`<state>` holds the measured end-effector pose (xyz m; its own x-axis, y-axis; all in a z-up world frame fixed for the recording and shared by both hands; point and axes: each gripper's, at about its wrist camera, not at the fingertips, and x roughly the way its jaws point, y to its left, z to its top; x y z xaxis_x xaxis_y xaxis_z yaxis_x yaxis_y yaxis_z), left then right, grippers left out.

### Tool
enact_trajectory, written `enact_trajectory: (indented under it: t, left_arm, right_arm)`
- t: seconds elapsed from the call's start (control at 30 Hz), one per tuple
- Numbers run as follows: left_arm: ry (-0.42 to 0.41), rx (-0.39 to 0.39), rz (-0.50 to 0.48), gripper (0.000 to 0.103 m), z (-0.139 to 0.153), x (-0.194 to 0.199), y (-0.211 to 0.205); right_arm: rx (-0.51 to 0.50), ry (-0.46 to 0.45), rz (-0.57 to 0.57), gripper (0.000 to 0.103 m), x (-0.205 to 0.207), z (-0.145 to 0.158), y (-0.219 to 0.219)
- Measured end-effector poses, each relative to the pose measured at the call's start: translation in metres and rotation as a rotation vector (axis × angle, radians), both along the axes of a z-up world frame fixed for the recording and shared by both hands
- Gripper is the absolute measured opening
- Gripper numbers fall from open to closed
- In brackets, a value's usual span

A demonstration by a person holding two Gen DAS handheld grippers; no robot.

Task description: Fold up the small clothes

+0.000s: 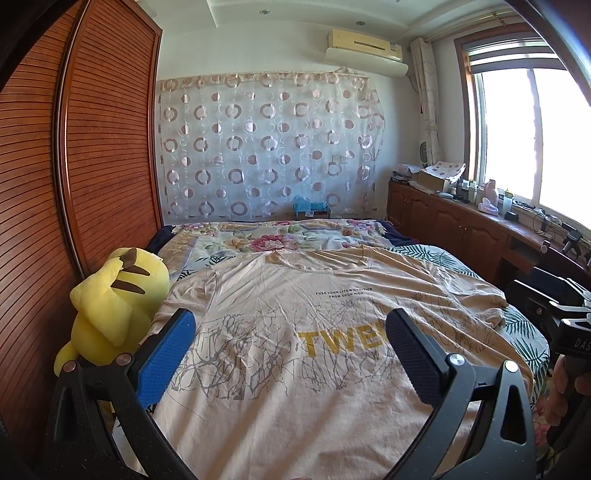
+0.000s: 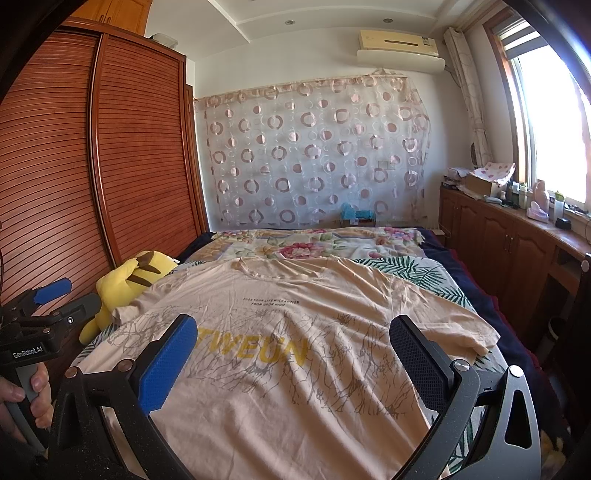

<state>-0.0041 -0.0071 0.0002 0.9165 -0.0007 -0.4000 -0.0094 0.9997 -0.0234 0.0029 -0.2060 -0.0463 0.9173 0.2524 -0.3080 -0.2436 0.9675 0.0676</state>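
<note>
Right wrist: whole "TWEUN" print [image 2: 255, 350]

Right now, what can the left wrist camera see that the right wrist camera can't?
Only the left wrist view shows the right gripper from the side, at the frame's right edge, with part of the hand holding it.

Only the right wrist view shows the left gripper from the side, open, with its hand, plus the top of the wardrobe.

Both show the beige T-shirt spread flat on the bed, the yellow plush toy beside it, the circle-patterned curtain and the air conditioner.
</note>
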Motion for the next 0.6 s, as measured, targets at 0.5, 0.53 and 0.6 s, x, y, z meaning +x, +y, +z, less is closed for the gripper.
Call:
enact_trajectory:
  t: [0.5,0.53,0.6]
  left_arm:
    - [-0.005,0.004,-0.001,0.103,0.0027,0.0005,0.0026]
    - [-0.005,0.005,0.0,0.103,0.0026,0.0005,0.0026]
    - [-0.006,0.004,0.0,0.103,0.003,0.0001,0.0021]
  right_arm:
    - [0.001,-0.001,0.001,0.103,-0.0001,0.0001,-0.0003]
    - [0.001,-0.001,0.0,0.103,-0.0001,0.0,-0.0002]
    - [0.001,0.0,0.0,0.103,-0.0001,0.0001,-0.0003]
